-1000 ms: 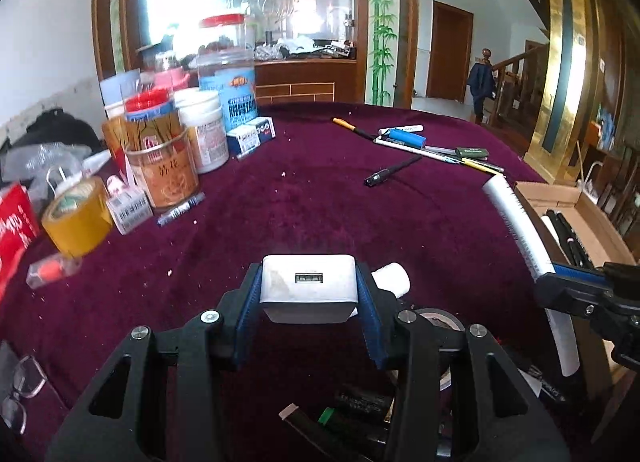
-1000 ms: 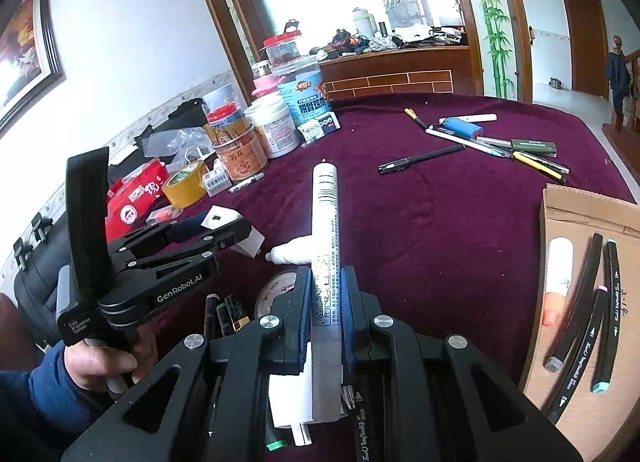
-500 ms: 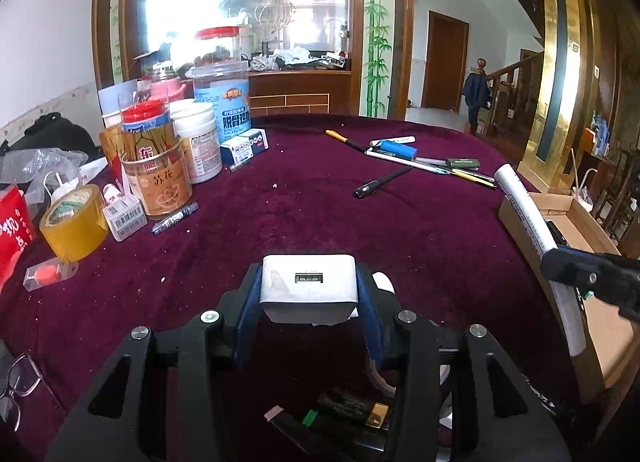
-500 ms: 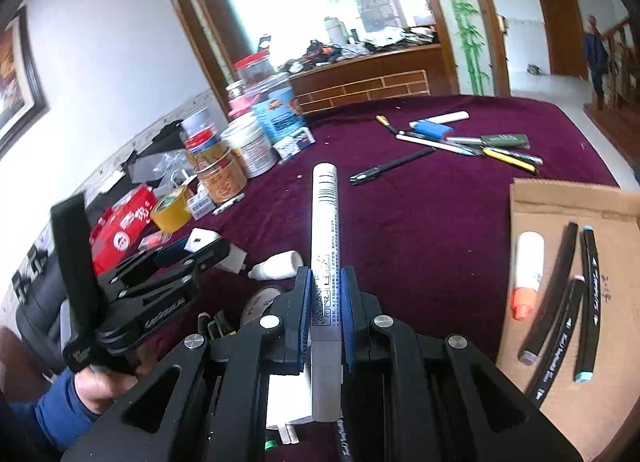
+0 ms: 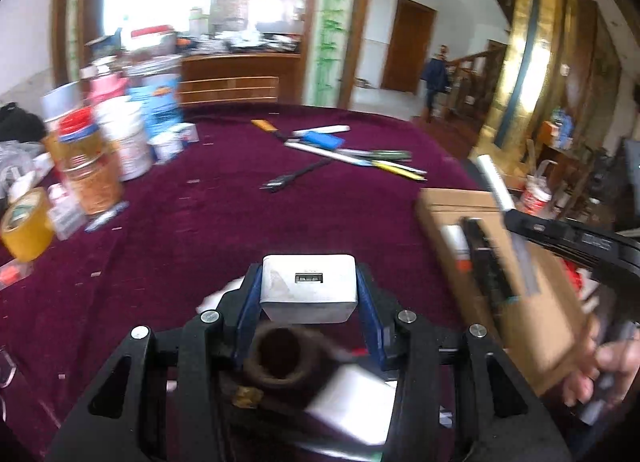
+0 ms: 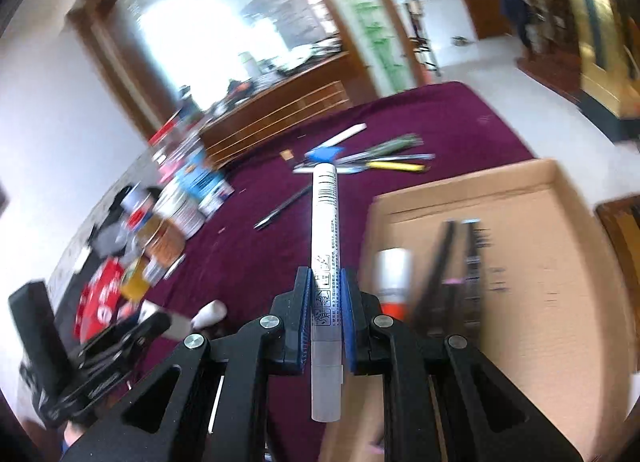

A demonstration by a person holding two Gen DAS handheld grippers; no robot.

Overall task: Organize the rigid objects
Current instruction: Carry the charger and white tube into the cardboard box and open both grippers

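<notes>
Marker [image 6: 325,238], light, stiff and slick, sits pinched low on its barrel in the right tongs [image 6: 326,310]; left tongs [image 5: 308,294] clamp a blocky white USB charger [image 5: 307,287] by its flat sides.

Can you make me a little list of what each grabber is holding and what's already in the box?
left gripper: shut on a white USB charger
right gripper: shut on a white marker pen
cardboard box: open, on the table's right side
in the box: dark markers and a white tube with an orange end
tablecloth: dark red velvet
loose on the cloth: a cluster of pens, jars, yellow tape roll
</notes>
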